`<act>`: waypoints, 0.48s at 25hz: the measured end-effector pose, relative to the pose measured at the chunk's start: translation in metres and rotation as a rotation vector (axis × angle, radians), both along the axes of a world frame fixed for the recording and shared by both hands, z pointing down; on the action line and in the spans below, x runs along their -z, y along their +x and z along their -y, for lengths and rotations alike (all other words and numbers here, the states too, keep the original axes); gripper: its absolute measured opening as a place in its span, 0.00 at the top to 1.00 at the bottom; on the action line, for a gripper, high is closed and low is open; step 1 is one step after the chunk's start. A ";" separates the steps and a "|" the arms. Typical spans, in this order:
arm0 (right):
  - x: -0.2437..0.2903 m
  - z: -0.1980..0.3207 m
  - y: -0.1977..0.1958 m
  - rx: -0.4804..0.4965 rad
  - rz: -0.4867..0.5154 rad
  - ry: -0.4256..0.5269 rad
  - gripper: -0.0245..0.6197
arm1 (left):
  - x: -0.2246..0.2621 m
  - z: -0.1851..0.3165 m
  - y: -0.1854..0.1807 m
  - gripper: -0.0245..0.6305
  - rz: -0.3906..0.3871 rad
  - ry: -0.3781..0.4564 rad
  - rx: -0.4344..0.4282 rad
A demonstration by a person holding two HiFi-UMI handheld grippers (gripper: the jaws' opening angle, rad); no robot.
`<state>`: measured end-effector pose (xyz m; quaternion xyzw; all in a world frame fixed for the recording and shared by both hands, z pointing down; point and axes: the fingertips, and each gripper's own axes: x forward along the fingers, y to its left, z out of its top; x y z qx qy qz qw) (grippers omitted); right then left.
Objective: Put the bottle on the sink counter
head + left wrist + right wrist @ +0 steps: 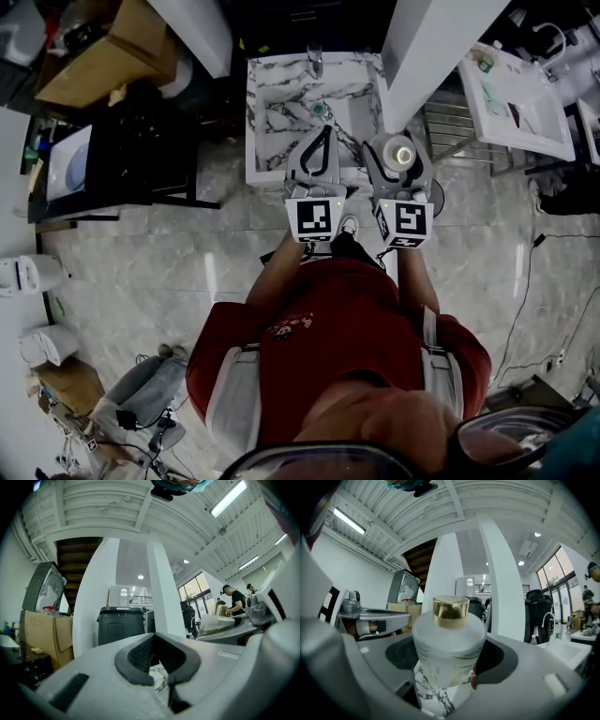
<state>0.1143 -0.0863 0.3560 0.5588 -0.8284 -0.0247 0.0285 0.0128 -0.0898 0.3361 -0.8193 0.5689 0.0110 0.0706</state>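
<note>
A frosted white bottle [449, 644] with a gold cap stands upright between the jaws of my right gripper [449, 662], which is shut on its body. From the head view, the bottle [403, 152] and right gripper [401, 161] hang just off the front right corner of the marble sink counter [277, 112]. My left gripper [320, 148] is beside it, over the counter's front edge, with its pads [140, 656] meeting at the tips and nothing between them. Marble [433, 698] shows below the bottle.
A faucet [316, 61] stands at the back of the marble basin. A white pillar [431, 47] rises right of the counter, with a metal rack [459, 131] and another white sink [516, 94] beyond. A black stand [131, 159] and cardboard box [103, 56] are at left.
</note>
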 end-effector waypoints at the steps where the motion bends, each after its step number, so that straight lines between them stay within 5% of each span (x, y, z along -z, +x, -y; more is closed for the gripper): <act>1: 0.000 0.007 0.003 0.003 0.000 -0.002 0.43 | 0.000 0.006 0.004 0.96 -0.001 -0.003 0.001; 12: 0.000 0.081 0.027 0.062 0.022 -0.014 0.43 | 0.006 0.070 0.031 0.96 0.015 -0.005 0.051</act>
